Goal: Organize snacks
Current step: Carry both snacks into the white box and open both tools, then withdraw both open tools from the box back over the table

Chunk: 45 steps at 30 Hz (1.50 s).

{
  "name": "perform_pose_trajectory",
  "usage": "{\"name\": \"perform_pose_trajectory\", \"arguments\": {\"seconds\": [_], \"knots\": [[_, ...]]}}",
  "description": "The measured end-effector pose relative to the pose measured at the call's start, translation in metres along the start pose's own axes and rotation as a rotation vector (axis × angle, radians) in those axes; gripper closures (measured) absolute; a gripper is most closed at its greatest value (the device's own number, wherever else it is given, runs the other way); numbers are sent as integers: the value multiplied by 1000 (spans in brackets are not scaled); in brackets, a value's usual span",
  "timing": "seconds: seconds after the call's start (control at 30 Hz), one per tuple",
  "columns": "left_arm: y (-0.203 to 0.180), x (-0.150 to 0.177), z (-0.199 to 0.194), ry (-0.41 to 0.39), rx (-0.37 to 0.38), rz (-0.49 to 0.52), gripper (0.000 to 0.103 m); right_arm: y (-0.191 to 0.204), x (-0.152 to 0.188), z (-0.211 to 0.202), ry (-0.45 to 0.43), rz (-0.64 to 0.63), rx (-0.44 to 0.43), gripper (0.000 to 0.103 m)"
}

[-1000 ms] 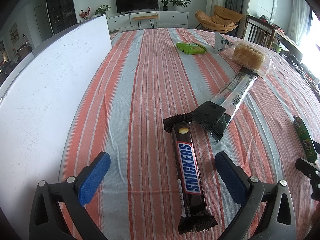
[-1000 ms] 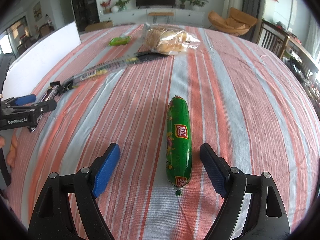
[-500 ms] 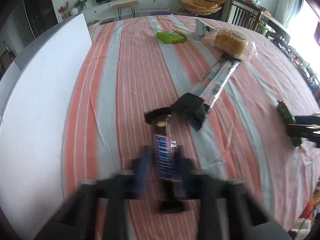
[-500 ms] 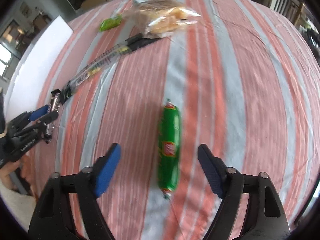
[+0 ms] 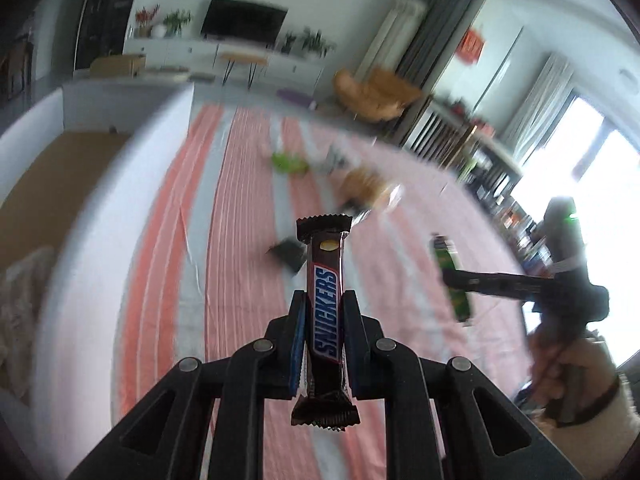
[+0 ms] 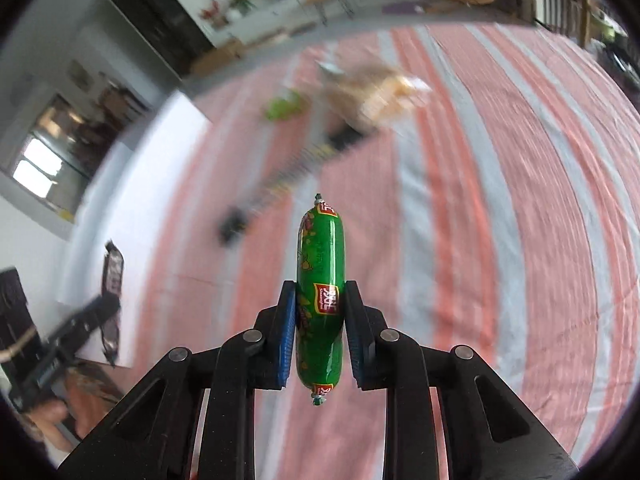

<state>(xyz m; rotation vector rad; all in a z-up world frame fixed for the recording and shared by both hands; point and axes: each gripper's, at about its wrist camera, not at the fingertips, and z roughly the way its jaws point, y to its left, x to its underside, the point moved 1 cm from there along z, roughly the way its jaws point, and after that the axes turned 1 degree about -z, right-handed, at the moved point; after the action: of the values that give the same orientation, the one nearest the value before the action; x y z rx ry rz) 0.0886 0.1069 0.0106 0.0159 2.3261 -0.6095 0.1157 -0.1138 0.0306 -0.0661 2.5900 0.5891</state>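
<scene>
Risk-wise: left tool (image 5: 323, 334) clamping Snickers bar (image 5: 325, 312), right tool (image 6: 320, 332) pinching slick green sausage (image 6: 320, 300); could slip out mid-carry.

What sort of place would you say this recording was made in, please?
Most likely a home living and dining room: a television on a low white cabinet, an orange lounge chair, and a table under a striped cloth.

Near cloth: I see bare striped tablecloth (image 6: 500, 208) ahead and to my right, open passage.
Left side: white box wall (image 5: 100, 216) runs along the table edge, blocking that way.
Middle: long clear packet (image 6: 280, 184) lies slantwise across my path.
Far end: bread bag (image 6: 380, 96) and green packet (image 6: 284, 106) crowd together.
</scene>
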Motion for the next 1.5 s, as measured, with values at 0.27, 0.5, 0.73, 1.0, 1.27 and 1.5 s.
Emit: {"name": "perform_pose_trajectory", "arguments": {"seconds": [0.27, 0.5, 0.73, 1.0, 1.27, 1.5], "knots": [[49, -35, -114, -213, -81, -85, 87, 137, -37, -7, -75, -174, -193, 79], [153, -35, -151, -215, -353, -218, 86, 258, -37, 47, 3, -311, -338, 79], [225, 1, -138, -183, -485, -416, 23, 276, -19, 93, 58, -285, -396, 52], [190, 3, -123, -265, -422, -392, 18, 158, -9, 76, -118, -343, -61, 37], [74, -16, -79, -188, -222, -146, 9, -19, 26, 68, -145, -270, 404, 37], [-6, -2, 26, 33, -106, 19, 9, -81, 37, 43, -183, -163, 467, 37]]}}
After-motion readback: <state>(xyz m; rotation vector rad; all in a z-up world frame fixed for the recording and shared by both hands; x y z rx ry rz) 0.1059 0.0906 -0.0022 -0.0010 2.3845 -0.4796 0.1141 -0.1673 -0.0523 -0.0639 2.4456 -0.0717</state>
